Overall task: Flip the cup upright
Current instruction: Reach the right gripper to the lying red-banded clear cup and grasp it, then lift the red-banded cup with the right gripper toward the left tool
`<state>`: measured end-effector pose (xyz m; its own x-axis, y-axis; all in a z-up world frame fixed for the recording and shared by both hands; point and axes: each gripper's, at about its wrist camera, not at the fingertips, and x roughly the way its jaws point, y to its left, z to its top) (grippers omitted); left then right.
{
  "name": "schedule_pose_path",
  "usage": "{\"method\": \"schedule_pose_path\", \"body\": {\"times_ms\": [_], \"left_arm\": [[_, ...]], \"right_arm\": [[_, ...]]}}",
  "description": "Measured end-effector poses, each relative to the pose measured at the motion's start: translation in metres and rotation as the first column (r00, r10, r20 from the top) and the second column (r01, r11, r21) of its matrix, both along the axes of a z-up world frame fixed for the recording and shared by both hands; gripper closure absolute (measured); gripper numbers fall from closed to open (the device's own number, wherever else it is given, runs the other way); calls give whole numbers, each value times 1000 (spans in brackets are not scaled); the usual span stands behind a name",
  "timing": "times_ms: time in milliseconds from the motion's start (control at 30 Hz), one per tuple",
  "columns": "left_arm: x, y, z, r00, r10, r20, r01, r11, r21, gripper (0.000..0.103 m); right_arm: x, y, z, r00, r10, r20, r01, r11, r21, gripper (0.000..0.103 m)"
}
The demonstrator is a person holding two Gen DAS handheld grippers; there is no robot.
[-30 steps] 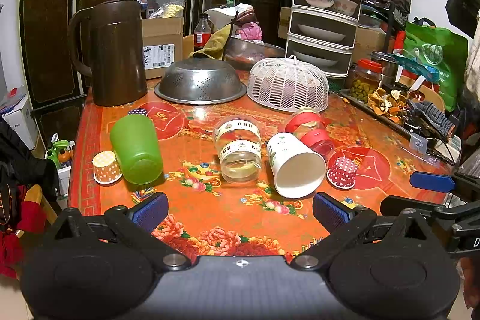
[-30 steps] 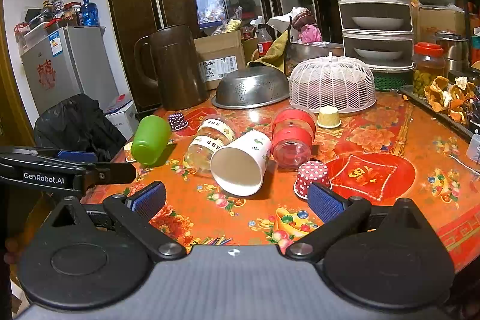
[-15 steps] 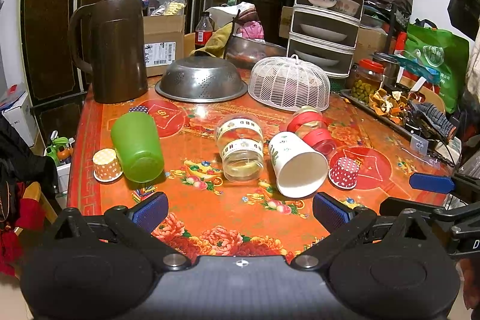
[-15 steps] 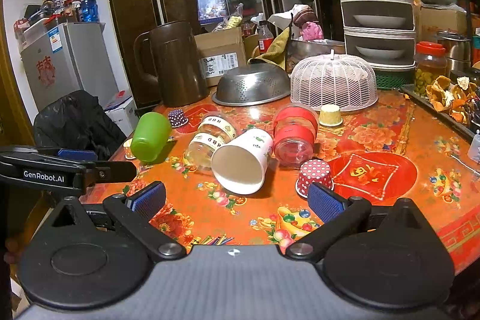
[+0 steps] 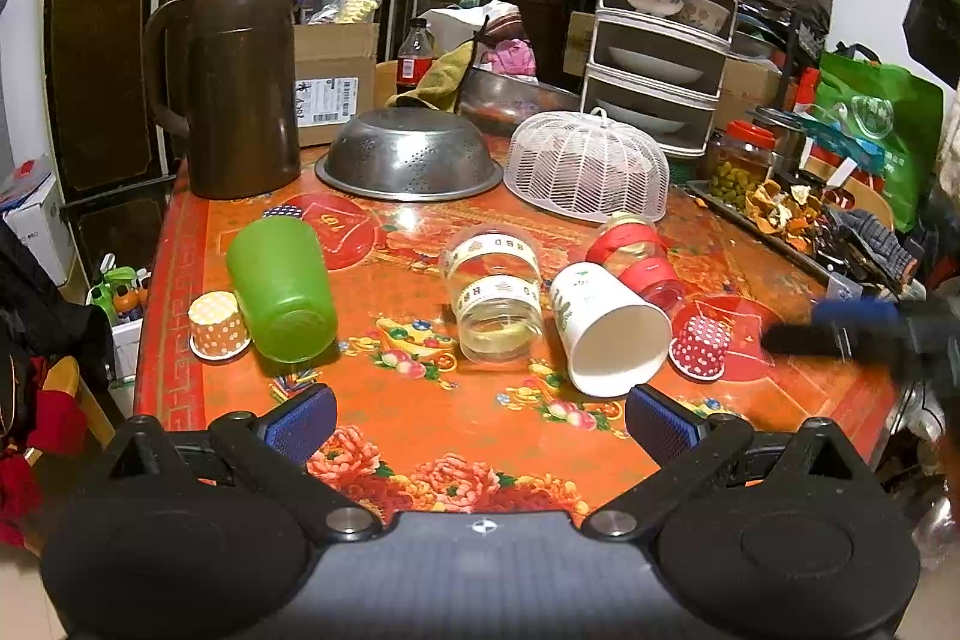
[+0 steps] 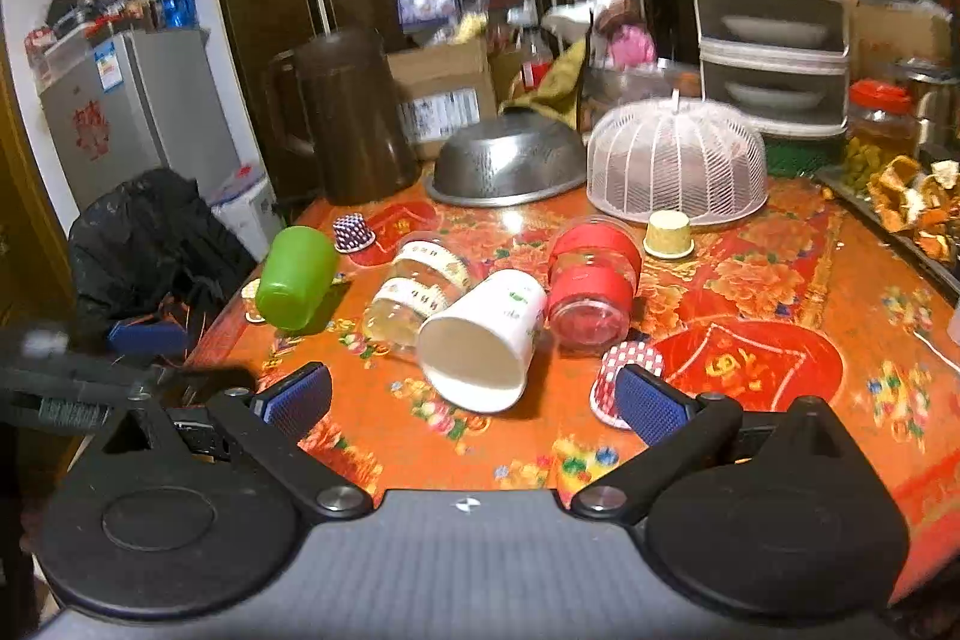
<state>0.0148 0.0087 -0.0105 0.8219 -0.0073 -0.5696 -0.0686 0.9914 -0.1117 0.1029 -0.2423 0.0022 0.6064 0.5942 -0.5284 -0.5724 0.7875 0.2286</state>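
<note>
A white paper cup lies on its side on the orange table, its mouth facing me. A green plastic cup, a clear cup with gold bands and a red-banded clear cup also lie on their sides. My left gripper is open and empty at the table's near edge. My right gripper is open and empty, just in front of the white cup's mouth.
A small red dotted cup stands upside down by the right gripper's right finger. Other small cups stand around. A brown jug, a steel colander and a white mesh cover stand at the back.
My right gripper has moved forward and down toward the white paper cup; its view is blurred by motion. The left gripper has barely moved. The cups have not moved.
</note>
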Motion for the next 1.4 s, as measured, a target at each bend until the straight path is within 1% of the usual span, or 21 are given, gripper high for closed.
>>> {"method": "schedule_pose_path", "body": {"times_ms": [67, 100, 167, 300, 333, 367, 433, 500, 567, 633, 733, 767, 833, 867, 900, 1000, 1133, 1200, 1300, 1333, 1400], "left_arm": [[1, 4, -1, 1000, 1, 3, -1, 1000, -21, 0], [2, 6, -1, 1000, 0, 2, 0, 1000, -28, 0], [2, 8, -3, 1000, -2, -1, 2, 999, -36, 0], [0, 14, -4, 1000, 3, 0, -3, 999, -48, 0], [0, 16, -4, 1000, 7, 1, -6, 999, -52, 0], [-1, 18, -5, 1000, 12, 0, -12, 998, -55, 0], [-1, 23, -6, 1000, 20, 0, -20, 998, -60, 0], [-1, 28, -8, 1000, 27, -4, -27, 997, -70, 0], [-2, 32, -10, 999, 33, -7, -34, 996, -79, 0], [-3, 33, -11, 999, 35, -6, -35, 996, -84, 0], [-4, 34, -11, 999, 33, -6, -33, 996, -86, 0], [-5, 34, -12, 999, 33, -7, -33, 996, -87, 0], [-5, 35, -12, 999, 34, -7, -34, 995, -90, 0], [-6, 35, -12, 999, 34, -7, -35, 995, -90, 0], [-7, 36, -12, 999, 35, -8, -36, 995, -92, 0], [-8, 37, -14, 999, 37, -11, -38, 995, -96, 0], [-10, 40, -16, 999, 47, -13, -48, 994, -102, 0], [-12, 44, -16, 999, 53, -10, -53, 993, -109, 0], [-17, 52, -14, 999, 53, -7, -54, 988, -148, 0], [-19, 55, -13, 998, 54, -8, -55, 986, -160, 0], [-23, 59, -13, 998, 60, -12, -61, 984, -167, 0]], "right_arm": [[38, 3, 10, 997, -7, -74, 7, 1000, -9, 1], [50, 8, 13, 995, -15, -99, 13, 1000, -20, 1], [81, 27, 16, 988, -38, -150, 27, 996, -80, 1], [127, 52, 4, 966, -72, -249, 34, 988, -151, 13], [134, 55, 0, 959, -74, -273, 32, 987, -155, 13], [138, 56, -5, 953, -71, -293, 26, 987, -156, 13], [144, 61, -13, 947, -70, -313, 14, 984, -178, 19], [150, 65, -17, 940, -63, -335, 2, 984, -179, 19], [153, 69, -23, 934, -66, -351, -8, 979, -206, 20], [157, 71, -29, 929, -81, -362, -5, 973, -230, 25], [164, 70, -35, 918, -84, -387, -7, 973, -229, 27], [166, 71, -37, 916, -83, -391, -11, 973, -232, 29], [168, 72, -41, 911, -80, -404, -19, 972, -236, 41], [169, 73, -42, 908, -81, -412, -23, 970, -240, 44], [171, 73, -44, 906, -79, -415, -26, 970, -241, 44], [170, 73, -42, 914, -87, -396, -13, 970, -243, 46], [149, 64, -14, 945, -90, -315, 20, 975, -219, 46], [123, 58, 7, 958, -63, -278, 9, 981, -194, 46], [69, 49, 37, 976, -22, -217, -14, 986, -167, 46], [52, 44, 43, 978, -18, -207, -11, 990, -139, 46], [25, 46, 47, 978, 19, -209, -48, 990, -134, 46]]}}
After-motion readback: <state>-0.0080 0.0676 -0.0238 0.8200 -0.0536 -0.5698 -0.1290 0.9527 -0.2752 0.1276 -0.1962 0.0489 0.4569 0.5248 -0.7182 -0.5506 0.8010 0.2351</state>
